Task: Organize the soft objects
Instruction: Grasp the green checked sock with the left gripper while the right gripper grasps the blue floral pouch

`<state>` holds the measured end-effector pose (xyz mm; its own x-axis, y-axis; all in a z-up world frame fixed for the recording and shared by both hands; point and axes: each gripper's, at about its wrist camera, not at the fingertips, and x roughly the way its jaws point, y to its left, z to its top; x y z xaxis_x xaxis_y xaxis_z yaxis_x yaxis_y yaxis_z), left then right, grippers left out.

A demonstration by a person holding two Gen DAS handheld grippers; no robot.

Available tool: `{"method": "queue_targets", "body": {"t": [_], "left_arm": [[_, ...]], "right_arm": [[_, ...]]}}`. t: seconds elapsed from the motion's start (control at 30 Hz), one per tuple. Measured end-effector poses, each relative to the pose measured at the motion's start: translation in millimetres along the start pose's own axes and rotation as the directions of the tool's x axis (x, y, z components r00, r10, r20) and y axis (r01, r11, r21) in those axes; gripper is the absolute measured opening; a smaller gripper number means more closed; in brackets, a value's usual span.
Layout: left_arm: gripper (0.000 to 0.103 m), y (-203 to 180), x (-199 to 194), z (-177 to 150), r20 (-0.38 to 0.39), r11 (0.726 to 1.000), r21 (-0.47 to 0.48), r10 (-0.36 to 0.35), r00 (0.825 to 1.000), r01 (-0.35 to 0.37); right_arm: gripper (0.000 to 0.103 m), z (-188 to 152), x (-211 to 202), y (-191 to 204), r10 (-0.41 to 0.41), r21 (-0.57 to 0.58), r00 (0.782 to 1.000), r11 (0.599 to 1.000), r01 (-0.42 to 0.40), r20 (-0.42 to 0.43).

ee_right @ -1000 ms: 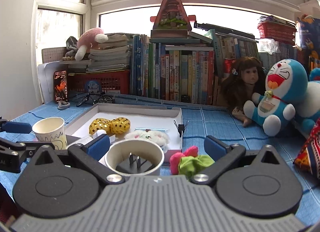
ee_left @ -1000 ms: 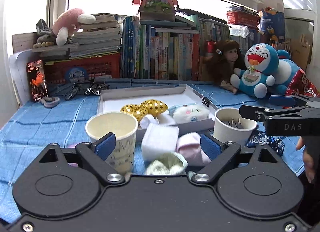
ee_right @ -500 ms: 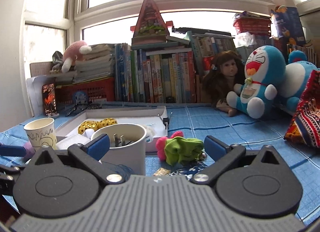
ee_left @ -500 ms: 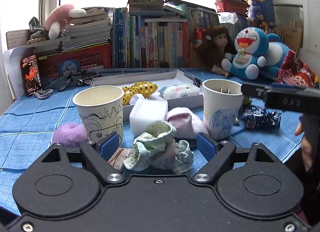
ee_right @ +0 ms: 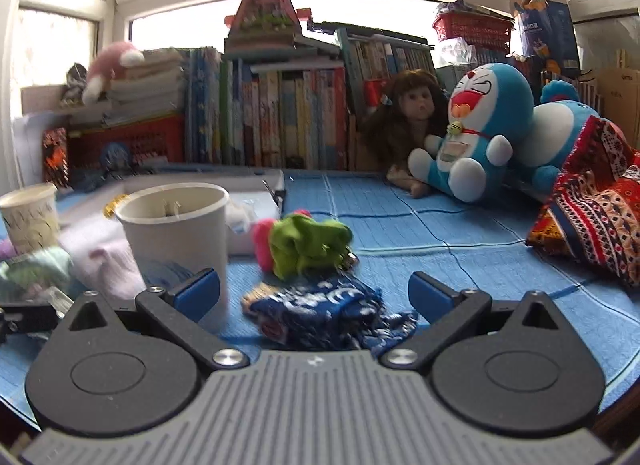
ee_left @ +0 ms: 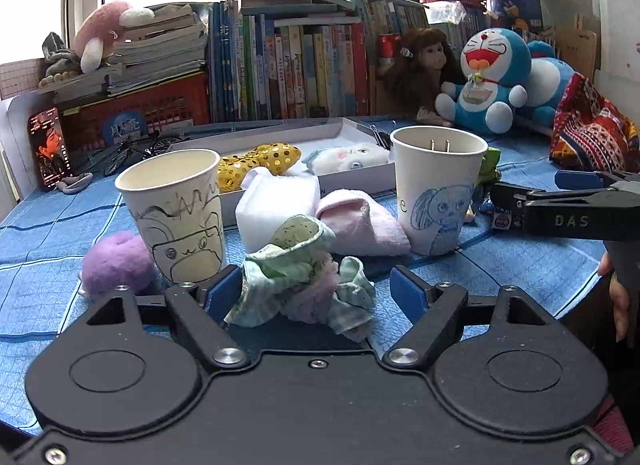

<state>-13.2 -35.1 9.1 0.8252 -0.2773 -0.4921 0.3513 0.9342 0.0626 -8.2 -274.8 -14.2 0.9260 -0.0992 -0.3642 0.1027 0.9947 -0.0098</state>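
Soft objects, left wrist view: a crumpled pale-green and pink fabric bundle (ee_left: pixel 304 277) lies on the blue woven tablecloth (ee_left: pixel 520 269), directly between our left gripper's (ee_left: pixel 310 291) blue pads.
Left claw: spread wide, one pad on each side of the bundle, neither visibly pressing it; we judge it is lined up to close on the bundle.
Neighbours: folded pink cloth (ee_left: pixel 362 223) and white cloth block (ee_left: pixel 276 211) just behind; purple fuzzy ball (ee_left: pixel 116 261) beside the doodled paper cup (ee_left: pixel 176 213).
Destination, likely: shallow white tray (ee_left: pixel 352 179), already holding a gold sequinned plush (ee_left: pixel 260 159) and a white plush (ee_left: pixel 348 155).

Soft objects, right wrist view: a dark-blue patterned cloth (ee_right: pixel 332 315) lies between our right gripper's (ee_right: pixel 314 295) pads.
Right claw: wide, holding nothing.
Nearby: lime-green cloth with pink pompom (ee_right: pixel 304 243) behind; white paper cup (ee_right: pixel 176 241) near the left pad.
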Motion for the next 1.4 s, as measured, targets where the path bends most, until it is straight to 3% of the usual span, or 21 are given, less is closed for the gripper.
{"method": "queue_targets", "body": {"t": [0.27,1.4], "left_arm": [[0.078,-1.9,4.8,-1.4,-0.001,1.000,-0.006,0.010,1.000,-0.010],[0.066,-3.9,28.3,-7.9,-0.027,0.998,-0.052,0.033,0.999,-0.034]], "right_arm": [[0.103,-4.7,10.3,-7.1,-0.030,0.012,0.999,0.999,0.031,-0.045],[0.103,-8.4,39.3,-4.8,-0.015,0.015,0.990,1.000,0.017,-0.143]]}}
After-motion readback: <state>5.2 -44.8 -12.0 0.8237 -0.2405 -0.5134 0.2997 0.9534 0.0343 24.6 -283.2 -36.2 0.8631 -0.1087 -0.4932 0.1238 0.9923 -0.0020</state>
